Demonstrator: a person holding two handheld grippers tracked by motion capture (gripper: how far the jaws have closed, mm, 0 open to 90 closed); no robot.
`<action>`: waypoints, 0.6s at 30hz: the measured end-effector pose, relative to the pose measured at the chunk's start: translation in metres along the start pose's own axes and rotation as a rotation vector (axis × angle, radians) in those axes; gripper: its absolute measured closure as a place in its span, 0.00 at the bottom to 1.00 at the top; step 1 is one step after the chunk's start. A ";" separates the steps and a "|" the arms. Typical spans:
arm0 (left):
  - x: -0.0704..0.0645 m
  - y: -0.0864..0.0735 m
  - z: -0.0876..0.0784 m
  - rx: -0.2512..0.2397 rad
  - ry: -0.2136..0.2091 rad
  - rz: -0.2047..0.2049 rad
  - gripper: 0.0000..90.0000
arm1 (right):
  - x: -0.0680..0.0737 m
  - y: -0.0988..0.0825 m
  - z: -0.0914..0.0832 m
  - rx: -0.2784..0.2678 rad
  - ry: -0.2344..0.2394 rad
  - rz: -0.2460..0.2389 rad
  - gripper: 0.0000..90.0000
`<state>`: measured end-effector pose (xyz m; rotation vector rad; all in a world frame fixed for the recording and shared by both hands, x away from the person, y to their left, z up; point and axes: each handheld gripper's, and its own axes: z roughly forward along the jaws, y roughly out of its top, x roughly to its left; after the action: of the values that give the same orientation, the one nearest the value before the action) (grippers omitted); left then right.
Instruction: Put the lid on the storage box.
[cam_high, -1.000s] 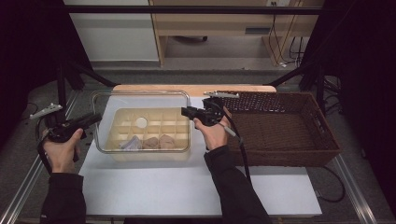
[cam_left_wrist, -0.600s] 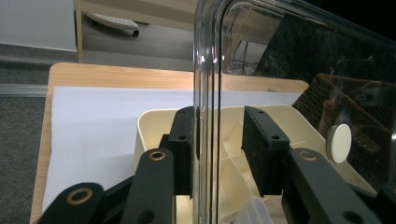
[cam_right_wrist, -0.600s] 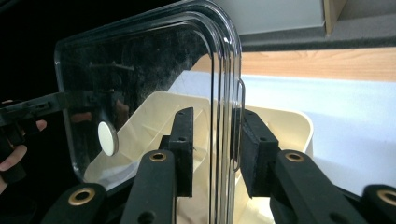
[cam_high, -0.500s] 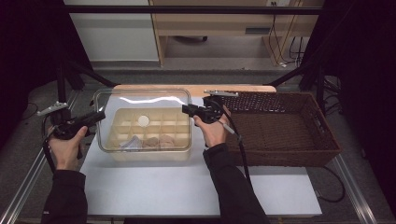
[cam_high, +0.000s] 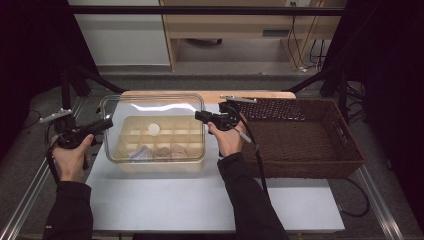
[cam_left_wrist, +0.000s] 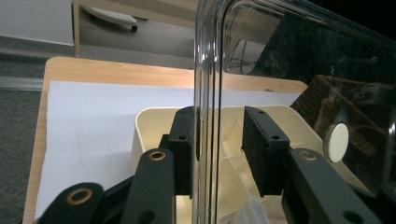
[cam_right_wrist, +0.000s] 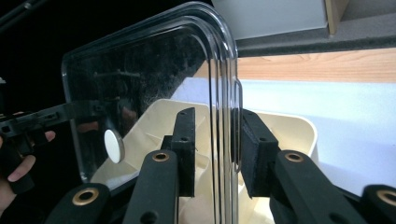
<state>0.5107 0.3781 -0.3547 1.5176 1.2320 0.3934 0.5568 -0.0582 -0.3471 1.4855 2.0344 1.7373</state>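
Left gripper (cam_high: 106, 124) and right gripper (cam_high: 199, 116) each clamp opposite edges of clear lid (cam_high: 152, 126), held above cream divided box (cam_high: 165, 150) below jaws.

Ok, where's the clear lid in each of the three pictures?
High view: clear lid left of centre, above the cream box.
Left gripper view: lid fills the right half, its edge between the jaws.
Right gripper view: lid centre-left, edge between the jaws.
Shared landmark: its white round knob.

Black long sleeves (cam_high: 252, 200), black pistol-grip grippers with brass-ringed pivots, trailing black cables (cam_high: 260, 165).
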 end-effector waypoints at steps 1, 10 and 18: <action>-0.001 0.000 -0.002 -0.006 -0.002 -0.003 0.72 | 0.001 0.000 -0.001 -0.004 0.002 -0.002 0.79; -0.010 0.001 -0.016 -0.001 0.001 0.009 0.72 | 0.012 0.002 -0.013 0.002 0.016 0.000 0.78; -0.004 -0.003 -0.005 0.039 0.035 0.009 0.70 | 0.007 -0.005 0.001 0.040 -0.029 -0.017 0.75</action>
<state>0.5037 0.3768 -0.3543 1.5563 1.2671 0.4056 0.5508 -0.0523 -0.3483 1.4913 2.0733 1.6692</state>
